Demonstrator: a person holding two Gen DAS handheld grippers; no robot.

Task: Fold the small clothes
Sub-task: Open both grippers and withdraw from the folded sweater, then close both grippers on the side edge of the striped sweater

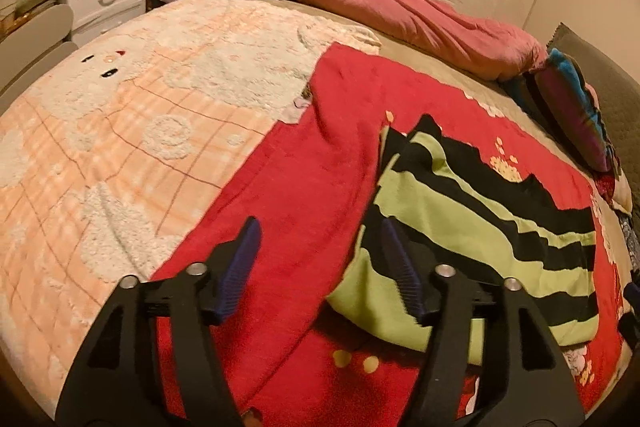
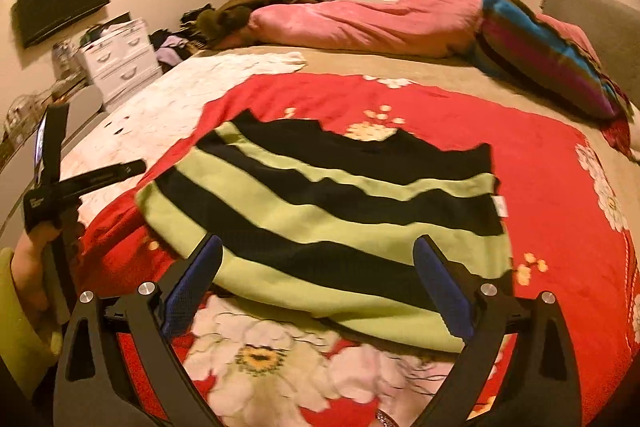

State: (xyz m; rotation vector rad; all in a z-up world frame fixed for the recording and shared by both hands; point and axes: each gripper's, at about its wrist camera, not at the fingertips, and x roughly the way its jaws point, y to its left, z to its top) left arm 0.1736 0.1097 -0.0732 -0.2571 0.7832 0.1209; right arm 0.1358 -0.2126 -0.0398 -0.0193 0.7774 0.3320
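striped top (image 2: 320, 211) laid flat on red blanket (image 2: 520, 167)
both my tongs, left (image 1: 316, 247) and right (image 2: 316, 267), spread and empty (clear of cloth, i judge ready for another fold).

Your folded garment (image 2: 320, 223) lies on the flowered blanket (image 2: 540, 187), which covers the near part of the bed (image 2: 460, 79). Left of it lies a fleecy blanket (image 1: 120, 131); behind it a rolled quilt (image 2: 360, 23); the drawer unit (image 2: 120, 63) stands beyond the bed's left side.

A bed (image 2: 460, 75) is carrying a red blanket (image 2: 540, 187), a peach blanket (image 1: 120, 131), a pink quilt (image 2: 360, 23) and a striped pillow (image 2: 548, 55).
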